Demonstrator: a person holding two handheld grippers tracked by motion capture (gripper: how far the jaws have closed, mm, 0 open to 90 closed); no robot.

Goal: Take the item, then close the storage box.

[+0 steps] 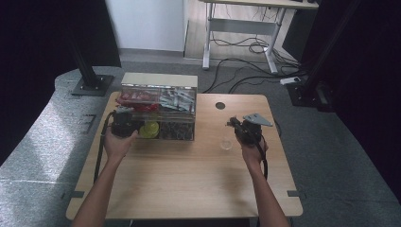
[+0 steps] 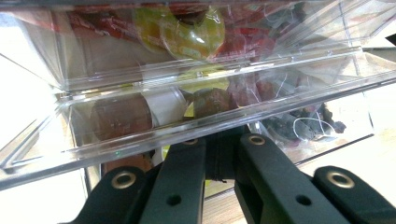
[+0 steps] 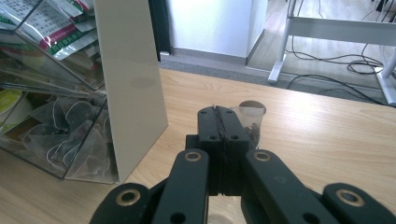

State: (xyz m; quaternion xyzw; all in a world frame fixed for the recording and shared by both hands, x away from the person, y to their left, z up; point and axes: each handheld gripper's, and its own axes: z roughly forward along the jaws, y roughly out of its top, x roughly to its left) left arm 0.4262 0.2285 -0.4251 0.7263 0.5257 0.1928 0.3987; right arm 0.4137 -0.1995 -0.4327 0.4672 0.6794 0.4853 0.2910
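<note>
A clear plastic organiser box (image 1: pixel 158 92) stands at the table's back left, with red packets, tea bags and a yellow pod (image 1: pixel 150 128) in its compartments. My left gripper (image 1: pixel 125 116) is at the box's left front. In the left gripper view its jaws (image 2: pixel 219 139) are shut, with their tips tucked under the clear front flap (image 2: pixel 140 144). My right gripper (image 1: pixel 234 124) hovers right of the box, just above a small clear cup (image 1: pixel 226 143). It (image 3: pixel 218 112) is shut on a translucent tea bag (image 3: pixel 252 123) that hangs behind the jaws.
The box's beige side panel (image 3: pixel 135 79) stands close on the left of the right gripper, with mesh tea bags (image 3: pixel 70 135) behind the clear wall. A round hole (image 1: pixel 220 105) sits in the tabletop behind the cup. Bare wood stretches toward the front edge.
</note>
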